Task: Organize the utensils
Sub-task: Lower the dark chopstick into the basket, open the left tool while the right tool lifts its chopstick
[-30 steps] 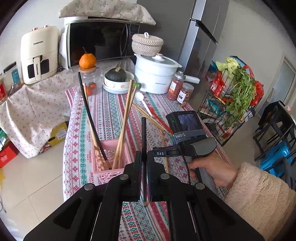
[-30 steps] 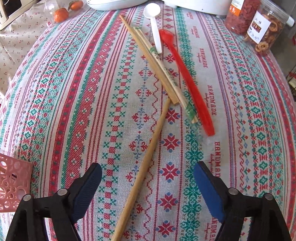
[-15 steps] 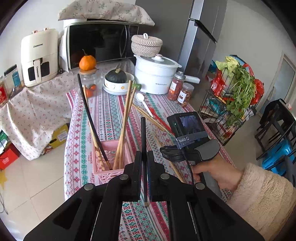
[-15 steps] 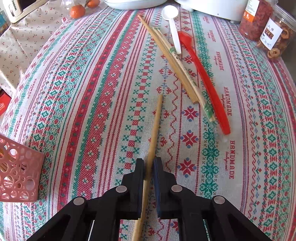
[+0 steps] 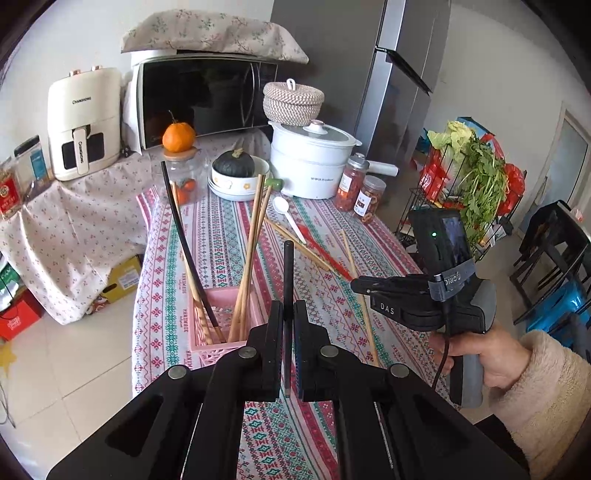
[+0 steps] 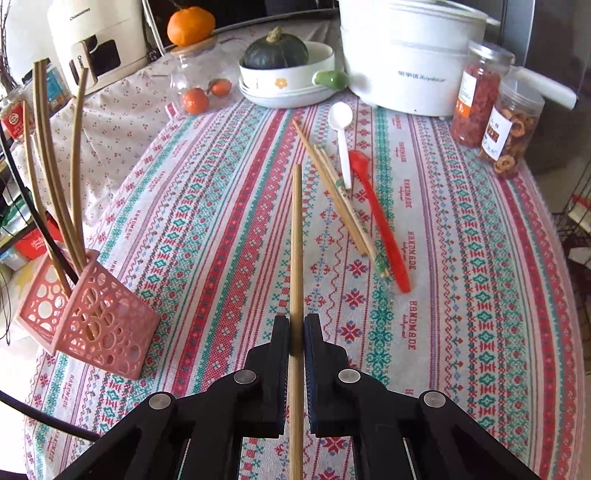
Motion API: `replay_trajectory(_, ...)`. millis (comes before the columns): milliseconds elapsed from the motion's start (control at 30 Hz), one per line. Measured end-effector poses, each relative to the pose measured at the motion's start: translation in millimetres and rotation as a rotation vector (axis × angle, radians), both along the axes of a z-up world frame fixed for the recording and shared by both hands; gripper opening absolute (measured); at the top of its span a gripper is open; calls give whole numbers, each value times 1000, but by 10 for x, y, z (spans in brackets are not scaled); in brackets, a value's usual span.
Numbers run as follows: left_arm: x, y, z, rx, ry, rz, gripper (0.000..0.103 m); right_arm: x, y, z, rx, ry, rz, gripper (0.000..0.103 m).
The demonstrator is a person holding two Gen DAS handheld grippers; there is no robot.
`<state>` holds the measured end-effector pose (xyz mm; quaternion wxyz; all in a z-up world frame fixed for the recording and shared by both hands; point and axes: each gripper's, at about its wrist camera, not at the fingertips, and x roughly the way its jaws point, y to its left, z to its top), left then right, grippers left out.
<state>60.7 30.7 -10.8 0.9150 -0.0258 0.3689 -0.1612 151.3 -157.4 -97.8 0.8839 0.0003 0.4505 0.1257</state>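
pale wood: a chopstick (image 6: 296,236) is clamped between the closed jaws of the right gripper (image 6: 296,332), lifted off the desk (image 6: 480,258) and pointing away from the camera. the left gripper (image 5: 288,321) has its jaws closed on a black chopstick (image 5: 287,273), which stands up in front of its camera. just ahead of the left gripper, a pink basket (image 6: 107,325) with round holes sits near the desk's left edge and holds several wooden chopsticks (image 6: 55,177) and one black one, all leaning. further out on the striped cloth lie a pair of wooden chopsticks (image 6: 332,192), one part wrapped in paper, with a red spoon (image 6: 380,221) just beside them and a white spoon (image 6: 343,140) touching the red one's bowl. at the far end stand a white pot (image 6: 410,62), a bowl holding a dark green squash (image 6: 275,48), two jars (image 6: 495,107) of dried food and a glass jar with an orange (image 6: 190,26) on its lid. in the left view a hand (image 5: 495,354) in a fluffy sleeve grips the right gripper's handle.
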Motion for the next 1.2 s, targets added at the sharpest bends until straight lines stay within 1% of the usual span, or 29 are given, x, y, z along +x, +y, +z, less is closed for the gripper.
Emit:
replay_trajectory(200,-114,72,120,-24,-52,8,5,-325,-105,363,68,-113,31,6)
replay_trajectory(433,-250,167,328,-72,-151,54,5,-574,-197,738,141,-227,27,6)
replay_trajectory(533,-317,217,442,-97,-205,69,5,-616,-204,873,170,-263,26,6)
replay_trajectory(667,-405,305,609,-119,-296,108,5,-672,-175,1036,198,-304,42,6)
replay_trajectory(800,-410,388,717,-106,-354,147,5,-681,-129,1114,218,-319,54,6)
replay_trajectory(900,-362,467,741,-98,-368,180,5,-658,-93,1112,223,-316,60,6)
replay_trajectory(1033,-215,539,678,-85,-343,212,5,-632,-47,1087,225,-305,66,6)
replay_trajectory(1133,-67,521,548,-32,-316,225,5,-618,-22,1078,227,-302,69,6)
replay_trajectory(1200,34,497,434,-7,-283,233,5,-612,-5,1076,230,-301,73,6)
